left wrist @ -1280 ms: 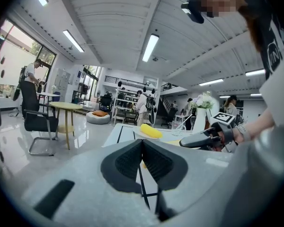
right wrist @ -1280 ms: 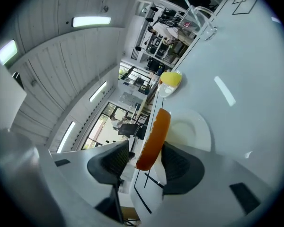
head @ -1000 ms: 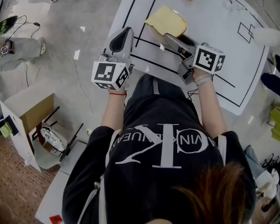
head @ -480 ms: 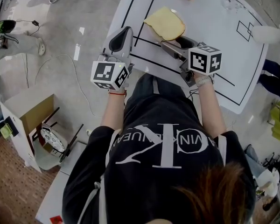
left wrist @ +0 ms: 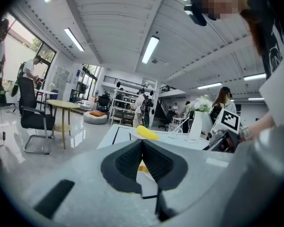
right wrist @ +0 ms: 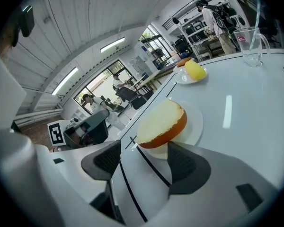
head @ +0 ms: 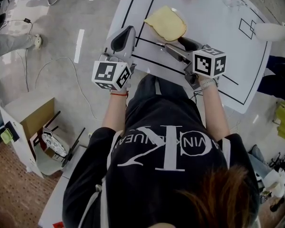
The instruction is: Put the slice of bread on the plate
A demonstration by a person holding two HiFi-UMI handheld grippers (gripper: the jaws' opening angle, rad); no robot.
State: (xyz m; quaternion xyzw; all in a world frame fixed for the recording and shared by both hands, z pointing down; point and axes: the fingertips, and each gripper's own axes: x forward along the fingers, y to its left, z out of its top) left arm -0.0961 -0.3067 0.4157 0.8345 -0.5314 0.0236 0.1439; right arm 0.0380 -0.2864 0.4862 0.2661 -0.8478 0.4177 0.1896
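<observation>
White table (head: 218,37) with black lines, pale floor beside it. Slice of bread (head: 166,23) lay on white plate (right wrist: 195,121), overhanging near rim. Right gripper (head: 173,44) sat just short of bread, jaws wide apart, just been opening, nothing between them. Left gripper (head: 125,37) hung at table's left edge, jaws pressed together, empty. Yellow object (right wrist: 195,70) and glass (right wrist: 250,41) stood farther back.

slice of bread (head: 166,23) — pale face, orange-brown crust, face up on round white plate (right wrist: 197,119), overhanging its near rim
</observation>
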